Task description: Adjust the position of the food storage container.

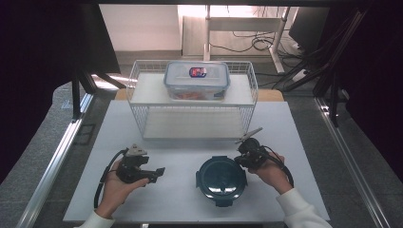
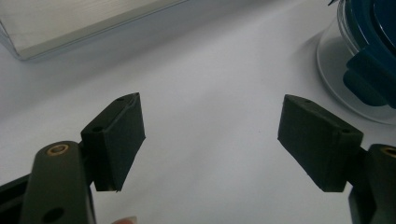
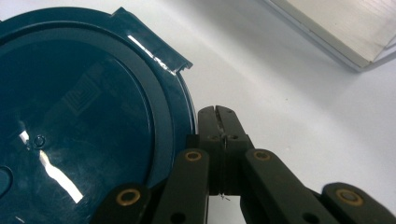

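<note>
While right gripper (image 3: 217, 116) rests closed beside round container (image 1: 221, 179) | left gripper (image 2: 210, 140) level, jaws wide, empty.

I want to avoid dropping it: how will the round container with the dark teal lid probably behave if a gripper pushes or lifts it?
The round container looks rigid, so it should probably slide rather than bend. Its glossy lid shows bright reflections, so fingers may slip on top. The clear, glass-like body may be heavy and fragile; its flat base makes rolling unlikely.

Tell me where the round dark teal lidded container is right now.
In the high view, the round dark teal lidded container sits front-centre on the white table, beside the right gripper.
</note>
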Demonstrator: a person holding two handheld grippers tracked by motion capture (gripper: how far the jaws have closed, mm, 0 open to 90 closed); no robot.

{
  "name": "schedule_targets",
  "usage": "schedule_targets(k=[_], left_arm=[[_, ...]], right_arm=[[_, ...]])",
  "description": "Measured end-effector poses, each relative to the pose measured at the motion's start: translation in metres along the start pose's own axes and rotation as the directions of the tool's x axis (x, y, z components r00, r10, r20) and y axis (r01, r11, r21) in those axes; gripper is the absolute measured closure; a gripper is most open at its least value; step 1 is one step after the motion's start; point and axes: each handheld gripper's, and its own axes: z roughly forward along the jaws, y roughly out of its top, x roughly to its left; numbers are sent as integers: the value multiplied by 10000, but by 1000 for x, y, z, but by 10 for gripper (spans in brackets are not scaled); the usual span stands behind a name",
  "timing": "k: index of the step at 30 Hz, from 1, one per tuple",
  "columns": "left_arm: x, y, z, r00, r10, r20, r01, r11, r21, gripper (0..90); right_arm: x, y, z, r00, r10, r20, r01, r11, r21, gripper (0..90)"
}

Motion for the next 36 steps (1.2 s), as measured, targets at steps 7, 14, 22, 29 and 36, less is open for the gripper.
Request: schedule_targets(k=[7, 14, 22, 29, 36], left_arm=[[1, 0, -2, 10000, -43, 14, 43, 10000, -66, 220], [-1, 0, -2, 10000, -30, 50, 31, 10000, -72, 220], [-3, 1, -3, 9994, -155, 324, 160, 9998, -144, 221], [-6, 3, -1, 9984, -111, 561, 114, 9999, -57, 219], [-3, 3, -2, 9983, -205, 538, 209, 9998, -70, 220]], right_arm=[[-9, -16, -20, 9984, 225, 511, -210, 9993, -302, 896], [-7, -56, -24, 9978, 660, 58, -662, 9969, 421, 896], [10, -60, -14, 9991, 314, -277, -298, 9979, 566, 895], [13, -56, -13, 9998, 175, -34, -172, 9971, 742, 896], [20, -51, -10, 10000, -20, -30, 23, 9968, 798, 896]])
